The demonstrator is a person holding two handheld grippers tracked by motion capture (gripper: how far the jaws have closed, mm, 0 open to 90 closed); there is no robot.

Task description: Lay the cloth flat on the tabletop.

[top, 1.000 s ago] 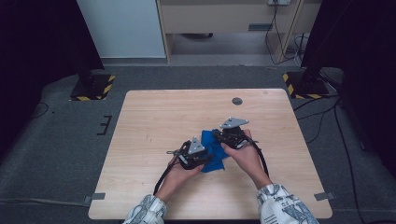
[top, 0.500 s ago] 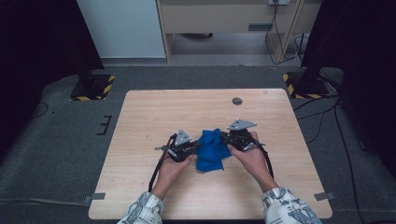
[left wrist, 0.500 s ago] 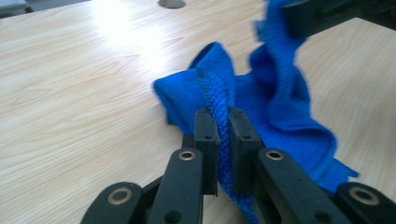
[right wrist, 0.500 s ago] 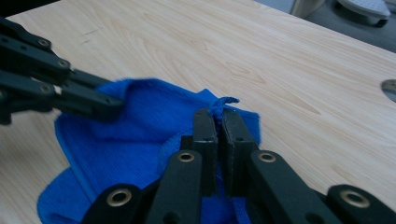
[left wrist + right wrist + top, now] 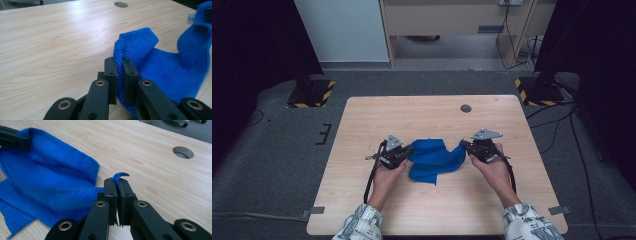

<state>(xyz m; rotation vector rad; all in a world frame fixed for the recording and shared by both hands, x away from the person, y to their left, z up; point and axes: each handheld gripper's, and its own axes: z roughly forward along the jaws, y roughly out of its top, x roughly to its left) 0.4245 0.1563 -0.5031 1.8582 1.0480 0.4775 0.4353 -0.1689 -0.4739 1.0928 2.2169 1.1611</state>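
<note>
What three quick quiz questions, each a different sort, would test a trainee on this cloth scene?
1. True or false: both grippers are shut on the cloth.
2. Multiple choice: where is the round hole in the table? A, at the near edge; B, beyond the cloth, toward the far edge; C, under the cloth.
3. Fill in: the cloth's colour is ____.

Key: 1 true, the left gripper and the right gripper each pinch an end. 2 B. 3 blue.

Even overhead light; dark surroundings; cloth edges blurred.
</note>
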